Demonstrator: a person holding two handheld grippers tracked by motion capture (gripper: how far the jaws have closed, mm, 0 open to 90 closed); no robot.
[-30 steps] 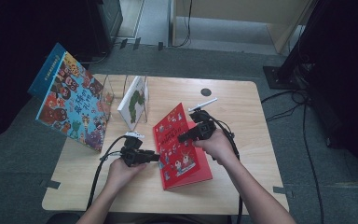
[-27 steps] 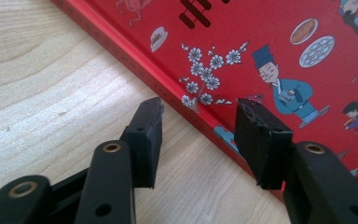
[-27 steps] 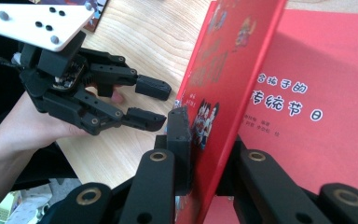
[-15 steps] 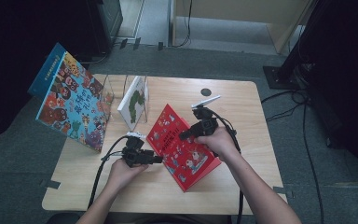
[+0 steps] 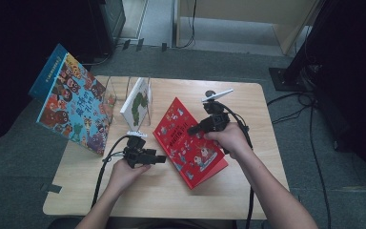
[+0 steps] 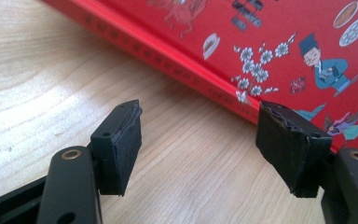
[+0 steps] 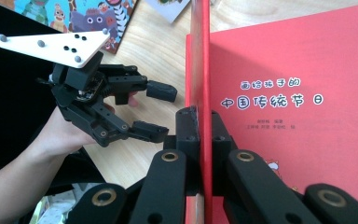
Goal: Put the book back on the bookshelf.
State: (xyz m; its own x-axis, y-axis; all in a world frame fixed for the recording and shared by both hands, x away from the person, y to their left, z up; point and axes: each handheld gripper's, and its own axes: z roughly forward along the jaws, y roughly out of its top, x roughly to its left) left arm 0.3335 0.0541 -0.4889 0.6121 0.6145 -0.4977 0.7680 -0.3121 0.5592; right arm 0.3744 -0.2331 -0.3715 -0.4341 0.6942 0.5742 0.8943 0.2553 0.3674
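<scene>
The glossy red book (image 5: pixel 190 142) sits at centre frame in the high view, on a pale wood-grain table (image 5: pixel 267 157), one edge tilted up. Your right gripper (image 5: pixel 194 129) pinches its thin hard cover, pads pressed on both faces. Your left gripper (image 5: pixel 163 159), lower left of the book, has just been opening; its jaws stand spread over bare wood beside the spine. At upper left, a large colourful book (image 5: pixel 74 107) overhangs the table's edge. Grey carpet surrounds the table.

open left gripper (image 6: pixel 200 140) over wooden table (image 6: pixel 51 84), beside red book (image 6: pixel 284 42)
</scene>
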